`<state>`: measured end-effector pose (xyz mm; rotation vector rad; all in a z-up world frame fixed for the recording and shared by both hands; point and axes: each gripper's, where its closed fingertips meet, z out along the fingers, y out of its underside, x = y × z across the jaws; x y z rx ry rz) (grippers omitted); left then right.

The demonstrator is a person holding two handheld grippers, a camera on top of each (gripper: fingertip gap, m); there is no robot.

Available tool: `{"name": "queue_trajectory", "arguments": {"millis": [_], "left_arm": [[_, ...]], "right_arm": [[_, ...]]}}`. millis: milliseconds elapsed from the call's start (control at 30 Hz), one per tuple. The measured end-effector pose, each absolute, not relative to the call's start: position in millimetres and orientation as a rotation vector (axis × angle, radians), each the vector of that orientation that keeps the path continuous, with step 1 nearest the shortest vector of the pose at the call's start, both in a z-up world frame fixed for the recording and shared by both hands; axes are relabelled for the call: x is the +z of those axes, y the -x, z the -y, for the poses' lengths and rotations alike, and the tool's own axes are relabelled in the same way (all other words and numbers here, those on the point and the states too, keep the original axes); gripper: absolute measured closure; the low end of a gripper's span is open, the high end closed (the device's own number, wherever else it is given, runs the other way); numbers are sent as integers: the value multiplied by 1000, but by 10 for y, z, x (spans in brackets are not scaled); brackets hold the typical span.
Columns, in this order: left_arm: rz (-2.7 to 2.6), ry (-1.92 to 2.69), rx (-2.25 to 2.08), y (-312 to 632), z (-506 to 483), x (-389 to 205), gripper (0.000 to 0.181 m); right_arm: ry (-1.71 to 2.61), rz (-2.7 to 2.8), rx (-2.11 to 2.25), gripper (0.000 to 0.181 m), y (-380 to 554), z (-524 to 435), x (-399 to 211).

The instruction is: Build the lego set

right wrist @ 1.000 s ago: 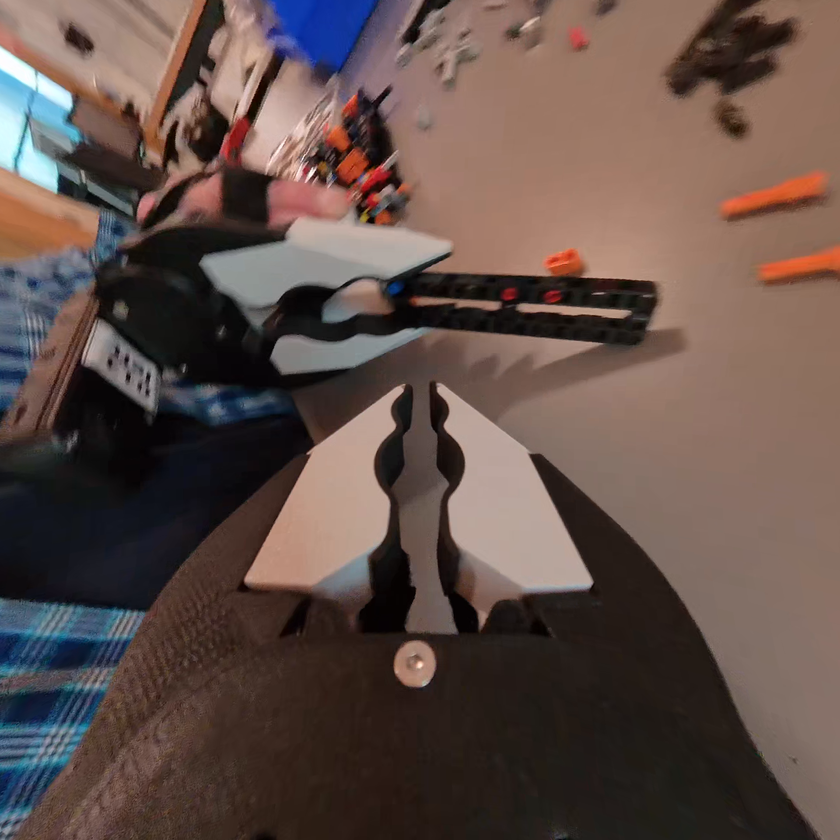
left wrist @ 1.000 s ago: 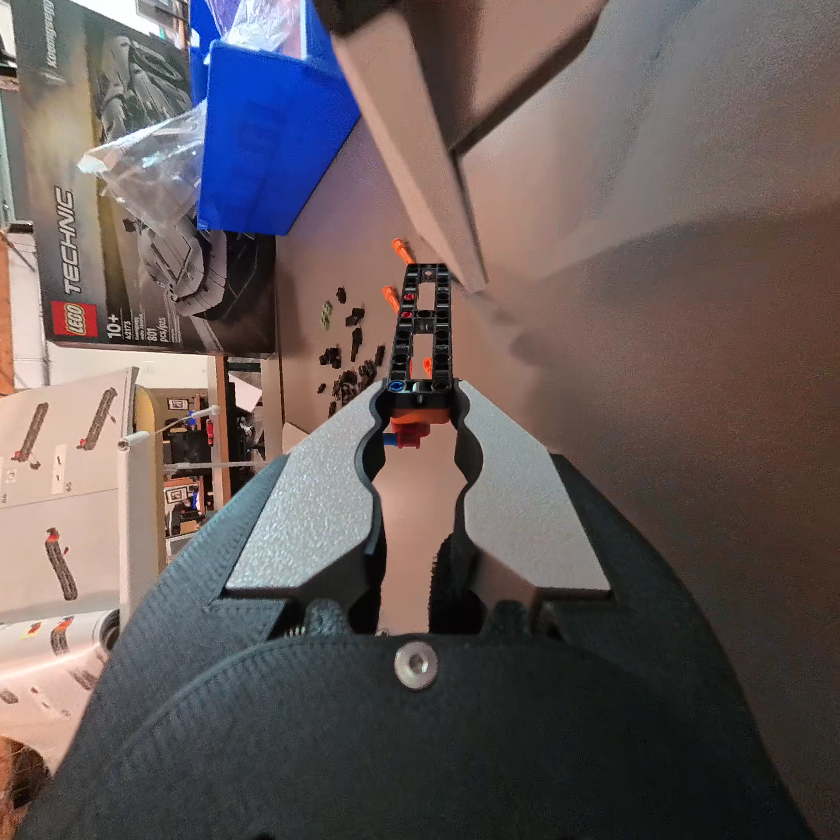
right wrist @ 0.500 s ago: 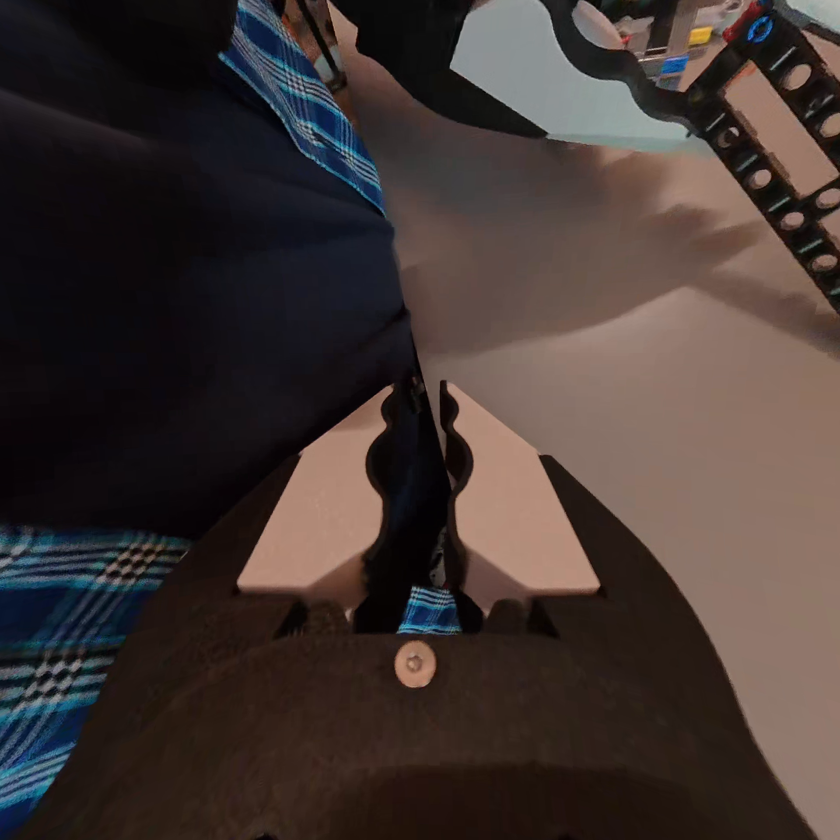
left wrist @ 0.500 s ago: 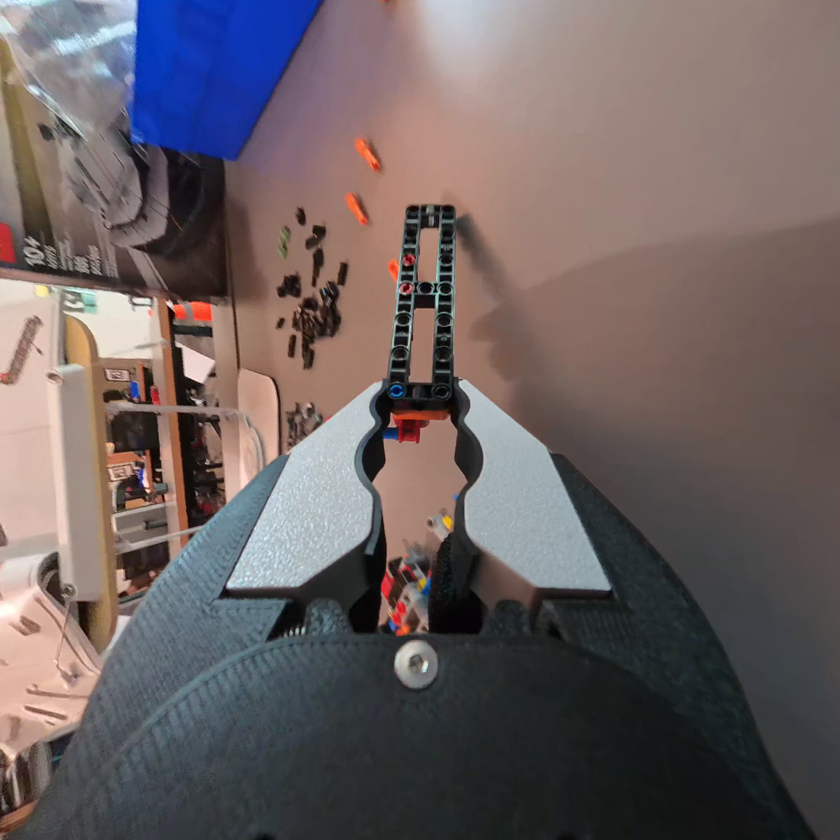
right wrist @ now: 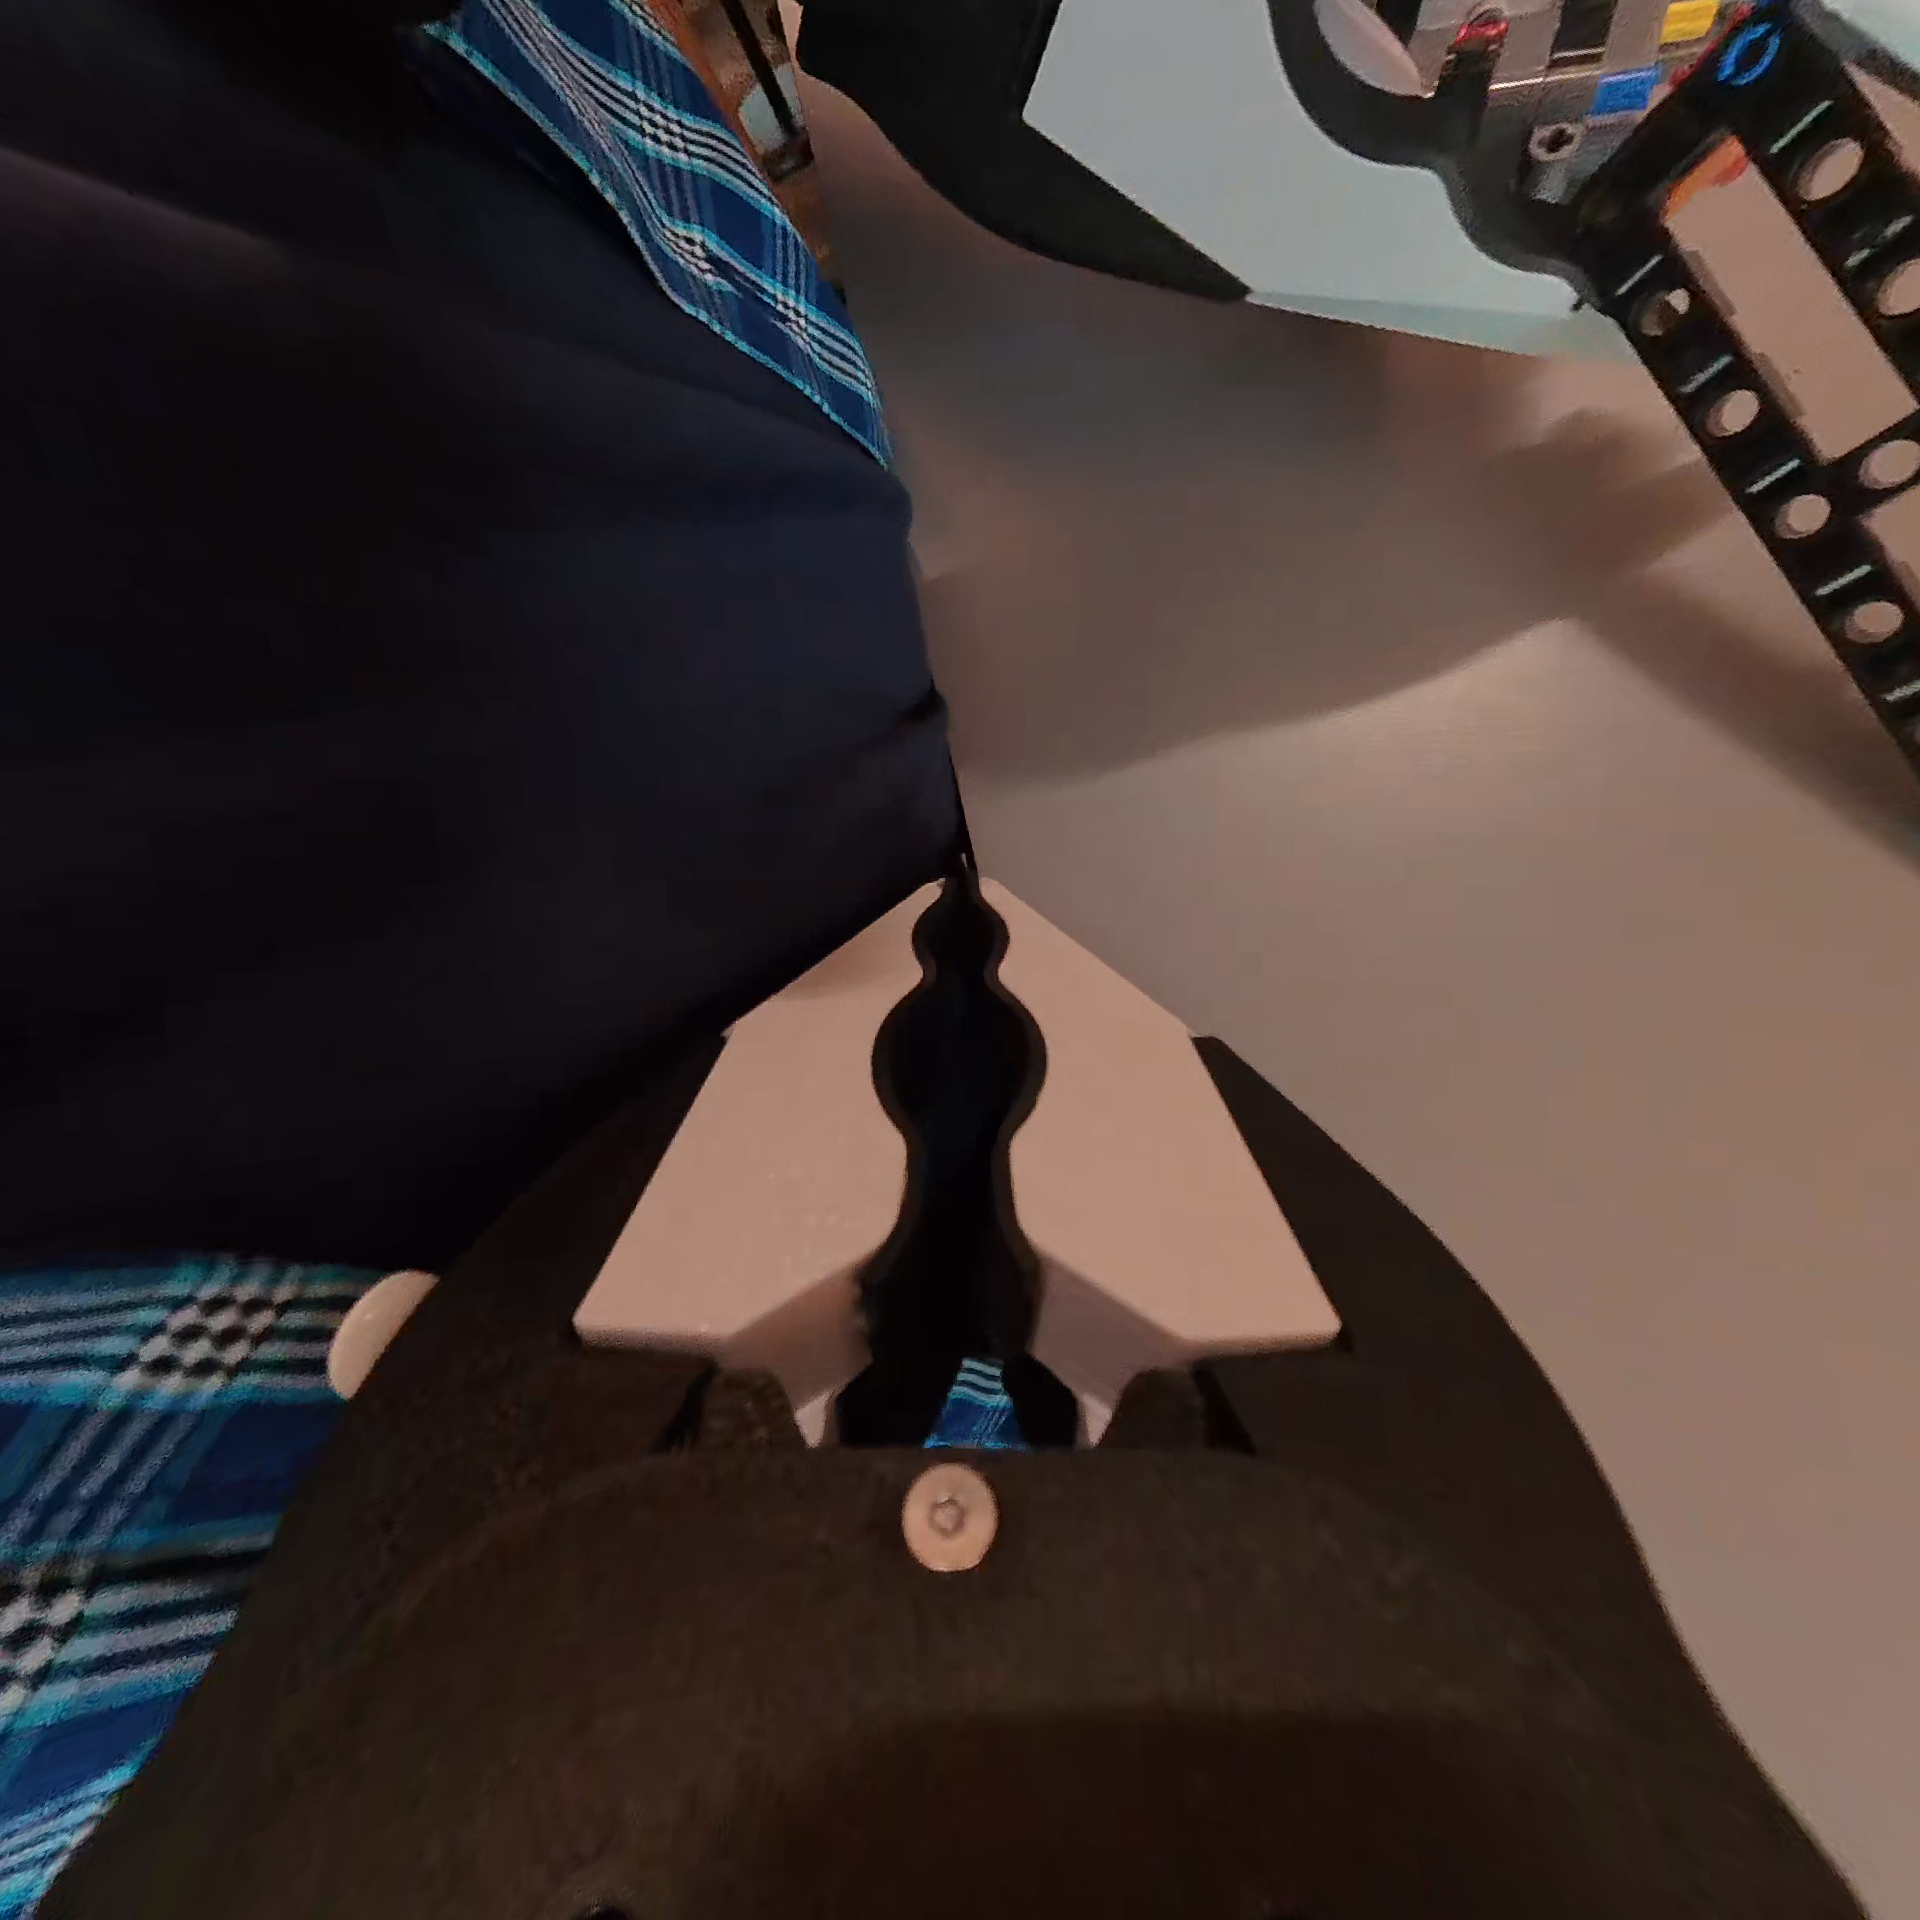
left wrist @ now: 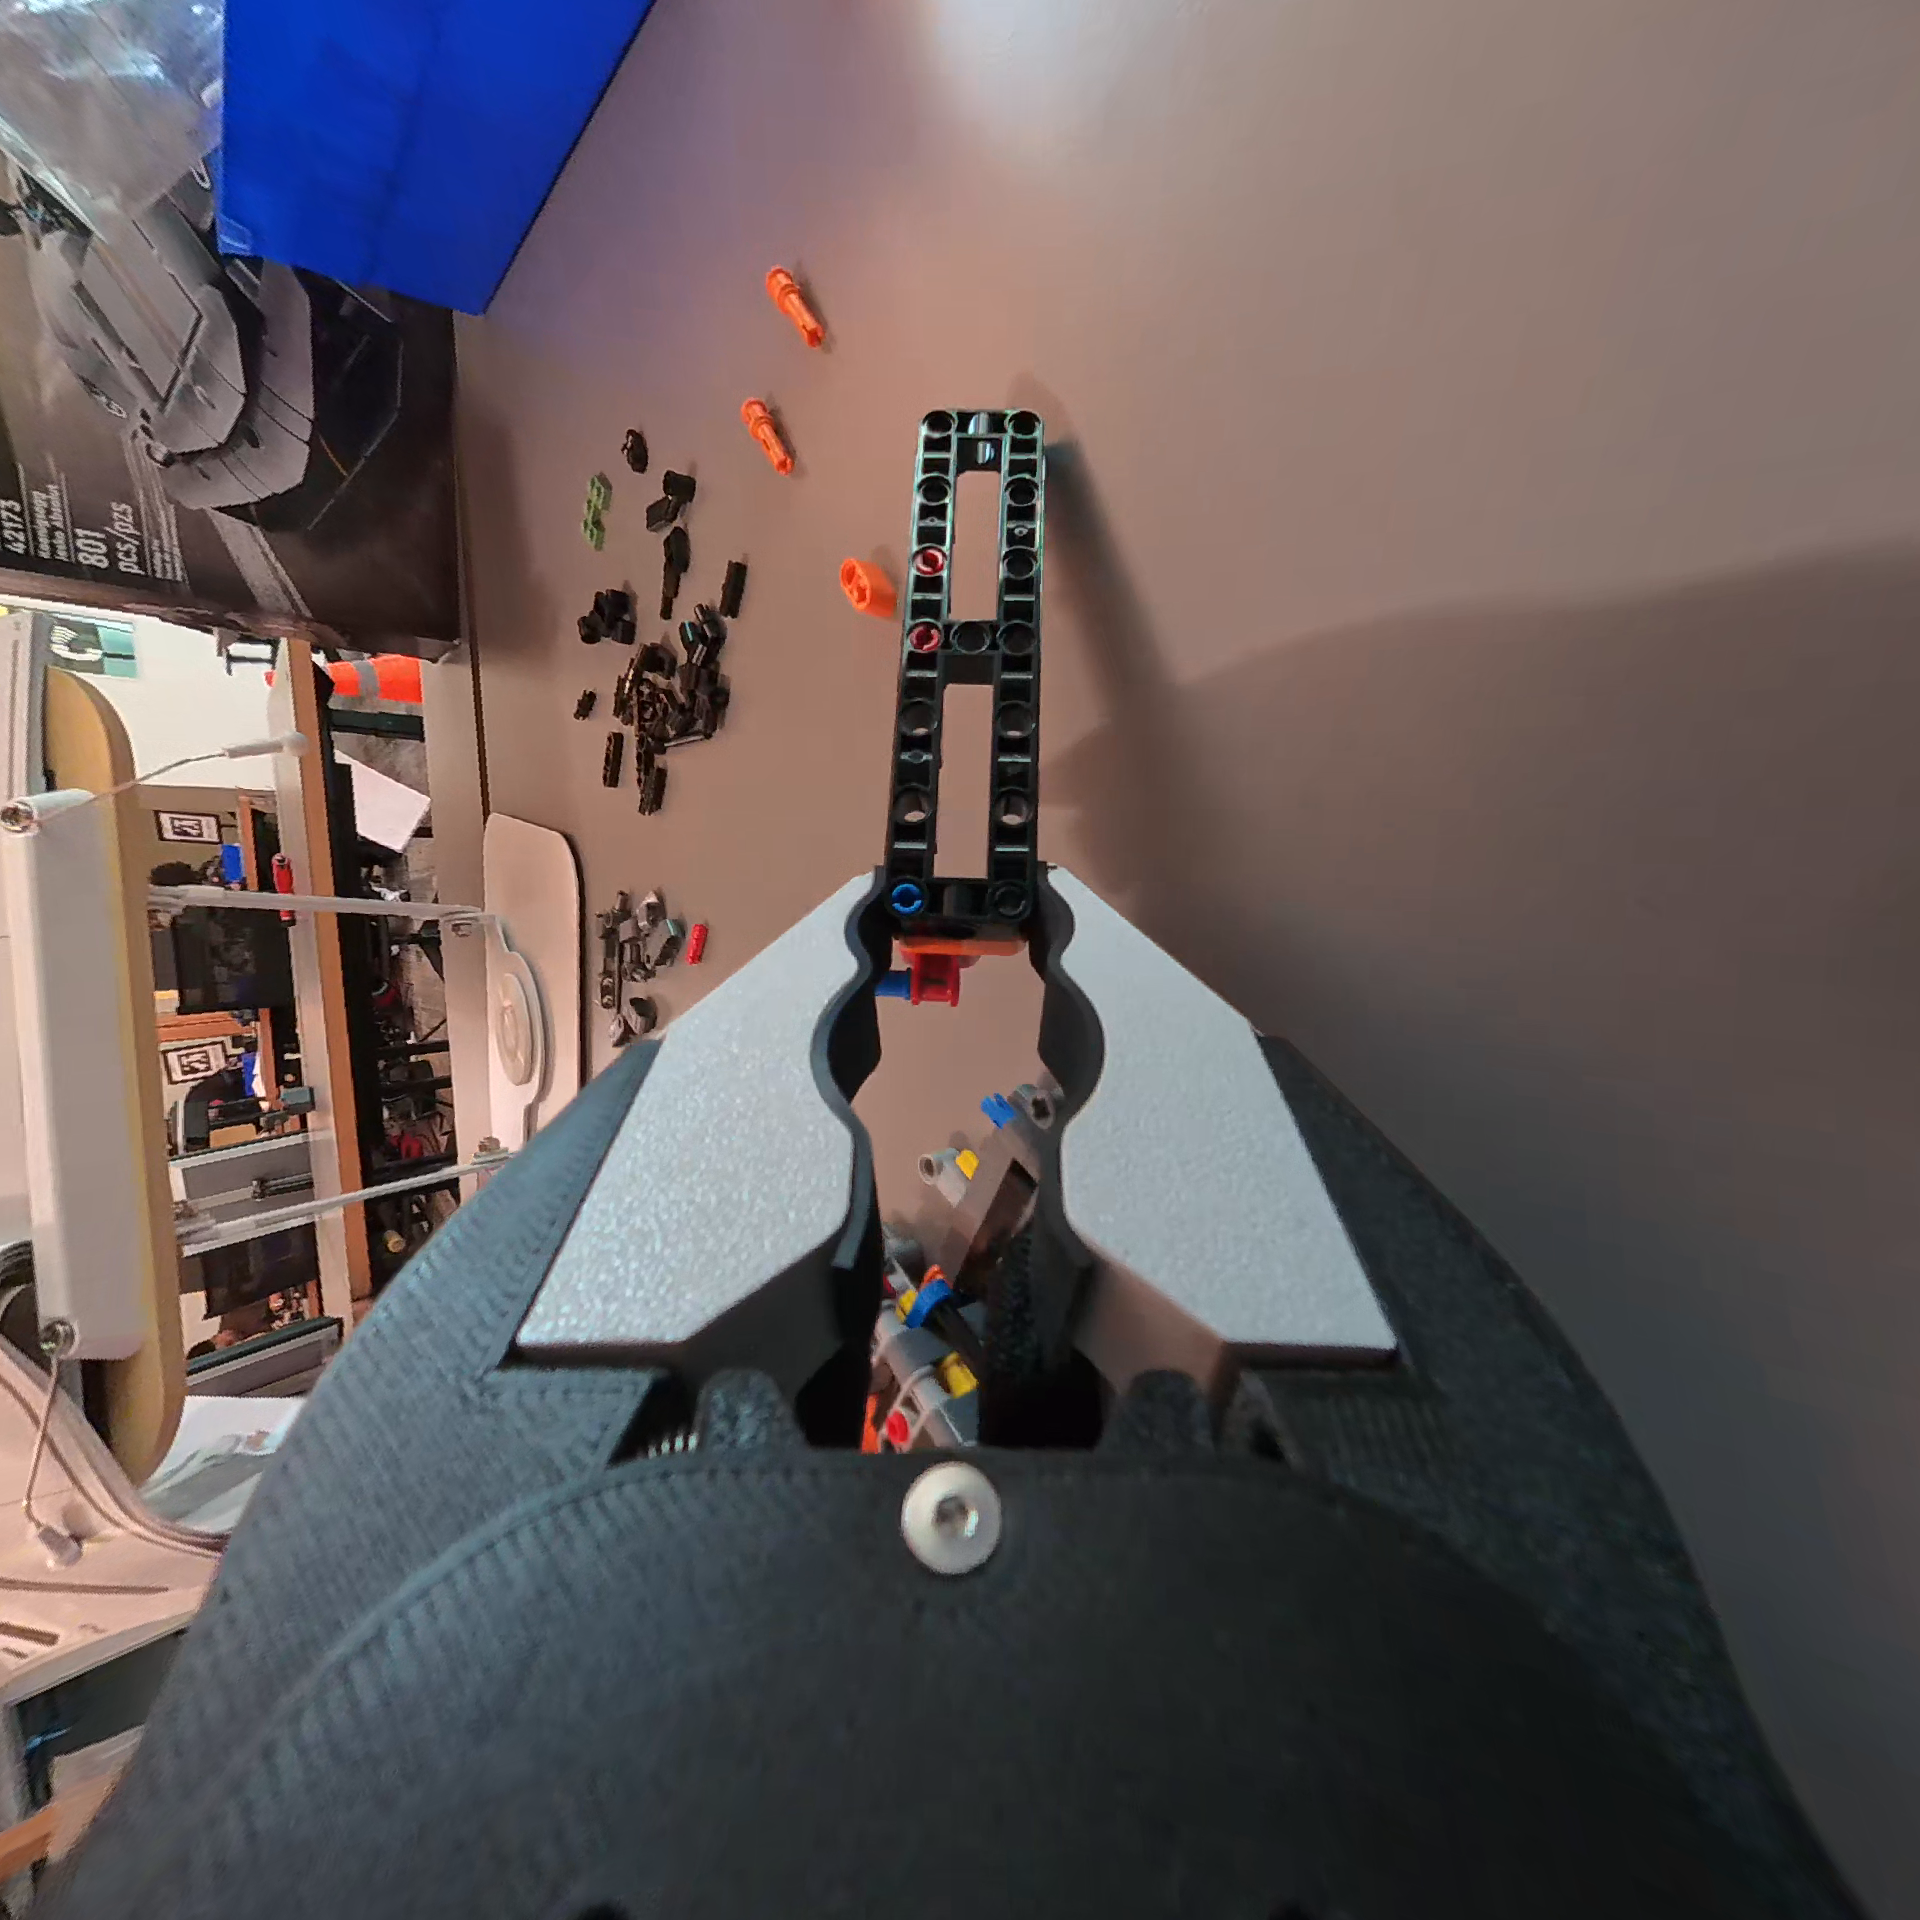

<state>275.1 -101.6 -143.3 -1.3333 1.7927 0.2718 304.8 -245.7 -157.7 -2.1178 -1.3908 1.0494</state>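
Observation:
My left gripper (left wrist: pixel 958 902) is shut on the near end of a long black Technic frame (left wrist: pixel 968 665) with red pins, a blue pin and an orange-and-red piece at its base. It holds the frame out over the table. In the right wrist view the frame (right wrist: pixel 1766 416) and the left gripper's finger (right wrist: pixel 1195 156) show at the top right. My right gripper (right wrist: pixel 961 894) is shut and empty at the table's near edge, pointing at a person's dark clothing (right wrist: pixel 416 623).
On the table lie a pile of small black pieces (left wrist: pixel 665 665), two orange pins (left wrist: pixel 769 434), an orange bush (left wrist: pixel 868 587), a green piece (left wrist: pixel 596 511) and grey pieces (left wrist: pixel 636 961). A blue bin (left wrist: pixel 395 135) and the set's box (left wrist: pixel 208 364) stand at the left. Coloured pieces (left wrist: pixel 935 1340) lie below my left gripper. The grippers' ends are close to 15 cm from one another.
My left gripper has swung with the frame, so more of the table and loose pieces show. My right gripper has drawn back from the frame toward the person and closed fully.

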Motion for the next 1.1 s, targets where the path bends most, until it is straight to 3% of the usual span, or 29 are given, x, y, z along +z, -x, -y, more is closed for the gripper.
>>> {"name": "queue_trajectory", "arguments": {"millis": [533, 733, 867, 1100], "left_arm": [[-1797, 1370, 247, -2709, 1067, -1468, 155], [-1812, 1372, 223, -2720, 1039, -1482, 155], [-1816, 1380, 208, -2718, 1031, -1499, 155], [-1830, 1378, 192, -2726, 1068, -1508, 155]], "right_arm": [[2003, 1449, 829, 172, -3125, 2407, -1606], [1886, 1558, 791, 180, -3082, 2423, -1618], [1882, 1599, 851, 166, -3159, 2432, -1602], [1709, 1821, 713, 166, -3097, 2455, -1632]]}}
